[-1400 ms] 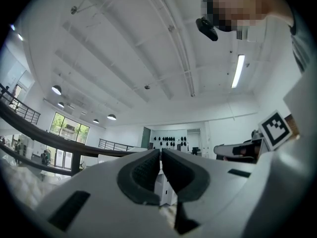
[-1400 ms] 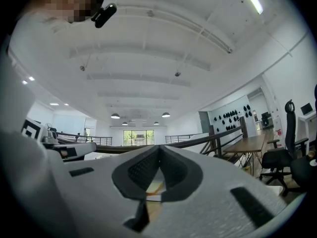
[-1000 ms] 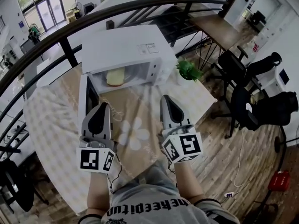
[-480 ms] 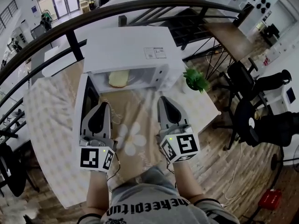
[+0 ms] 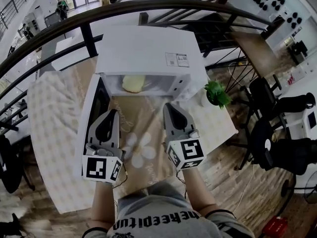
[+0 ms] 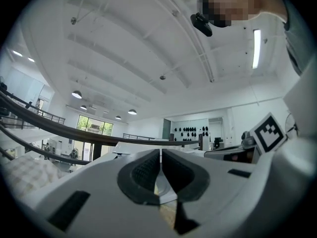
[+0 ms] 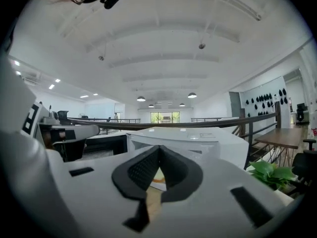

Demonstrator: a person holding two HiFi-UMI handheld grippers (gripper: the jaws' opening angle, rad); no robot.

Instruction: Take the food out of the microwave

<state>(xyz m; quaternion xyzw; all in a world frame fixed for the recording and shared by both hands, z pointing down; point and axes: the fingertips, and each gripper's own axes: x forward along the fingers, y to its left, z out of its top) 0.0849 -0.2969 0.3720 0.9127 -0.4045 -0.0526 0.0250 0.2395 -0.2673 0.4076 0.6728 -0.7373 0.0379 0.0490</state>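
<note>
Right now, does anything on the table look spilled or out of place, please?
Nothing stands out: the microwave has its door open, the food lies inside, and the potted plant stands upright beside it.

**Desk with microwave and plant**

The desk (image 5: 54, 133) is covered by a cloth (image 5: 49, 108), pale and checked on the left and tan down the middle. A large white flower motif (image 5: 141, 145) is printed near its centre. A white microwave (image 5: 148, 51) stands on the far part of the desk. Its door (image 5: 94, 108) hangs open to the left, reaching towards the near side. Just right of the microwave, at the desk's far right corner, stands a small green potted plant (image 5: 218, 94).
</note>
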